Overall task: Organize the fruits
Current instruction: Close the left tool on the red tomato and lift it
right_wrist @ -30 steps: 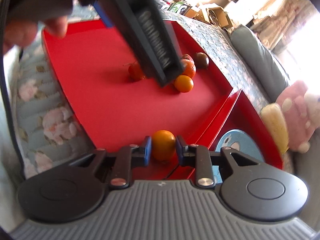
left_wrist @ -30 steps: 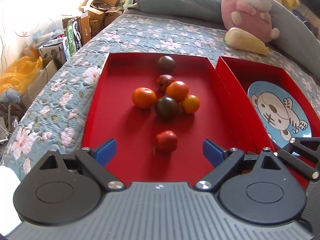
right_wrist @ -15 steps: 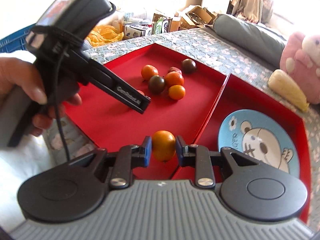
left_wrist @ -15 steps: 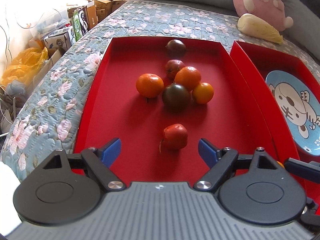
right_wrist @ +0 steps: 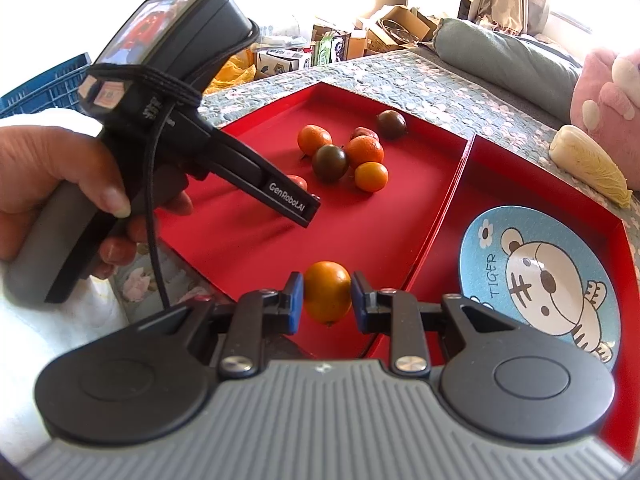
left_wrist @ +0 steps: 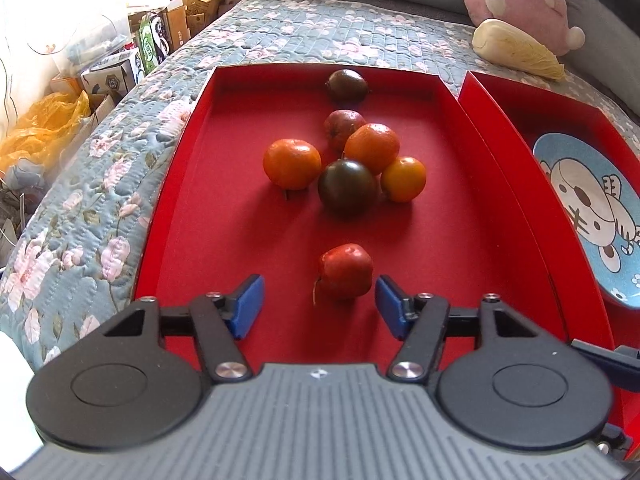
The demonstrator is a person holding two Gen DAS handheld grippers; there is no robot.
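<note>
On the flowered quilt of the bed [left_wrist: 256, 36], I hold the left tool [left_wrist: 318, 306] low over the near end of the left red tray [left_wrist: 192, 184], its blue pads spread wide on either side of a small red fruit [left_wrist: 345, 270] and touching neither side of it. Farther up the same tray, near its middle, sits a cluster: an orange [left_wrist: 292, 163] on the left, a dark round fruit [left_wrist: 347, 187] beside it, a second orange [left_wrist: 372, 147] and a reddish fruit [left_wrist: 342, 128] behind, and a smaller yellow-orange fruit [left_wrist: 403, 179] on the right. A lone dark fruit [left_wrist: 347, 85] rests against the tray's far edge.

From the right wrist view, my left hand [right_wrist: 60, 192] grips the left tool's handle above the tray's near-left corner. The right tool [right_wrist: 327, 306] is closed on an orange fruit [right_wrist: 327, 292], pinched between both pads and held clear of the surface, above the near edge where the two trays meet. To the right, the second red tray [right_wrist: 532, 172] carries a blue plate [right_wrist: 492, 264] printed with a cartoon tiger. Beyond that tray's far edge lie a pale cabbage-shaped plush [right_wrist: 588, 170] and a pink stuffed toy [right_wrist: 604, 96].
</note>
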